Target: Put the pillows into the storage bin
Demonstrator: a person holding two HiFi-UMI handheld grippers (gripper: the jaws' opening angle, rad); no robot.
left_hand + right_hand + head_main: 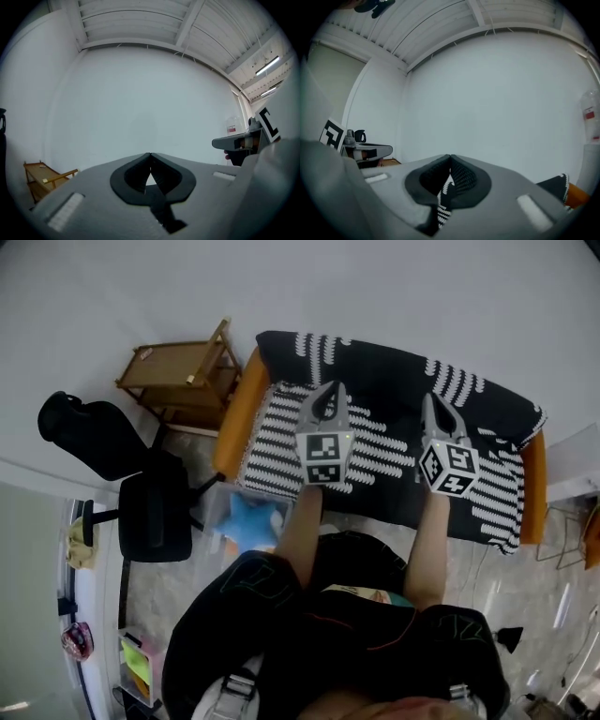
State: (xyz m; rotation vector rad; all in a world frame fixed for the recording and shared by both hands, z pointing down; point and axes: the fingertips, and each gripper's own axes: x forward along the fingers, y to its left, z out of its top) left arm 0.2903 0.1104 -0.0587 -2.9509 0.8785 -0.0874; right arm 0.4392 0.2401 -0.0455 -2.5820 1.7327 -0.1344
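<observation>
A large black pillow with white dashes (277, 442) hangs in front of an orange sofa (236, 409). My left gripper (328, 390) and right gripper (433, 401) are both shut on its upper edge, side by side. The left gripper view shows the left gripper (150, 157) pinching black fabric (157, 206). In the right gripper view the right gripper (450, 157) pinches black-and-white fabric (442, 204). A second pillow of the same pattern (394, 367) lies along the sofa back. On the floor at the sofa's left end, what looks like a pale see-through bin (217, 512) holds a blue star-shaped cushion (251, 521).
A wooden rack (183, 376) (44, 177) stands left of the sofa against the white wall. A black office chair (155, 512) and a black bag (89, 432) are on the floor to the left. Each gripper view shows the other gripper at its side.
</observation>
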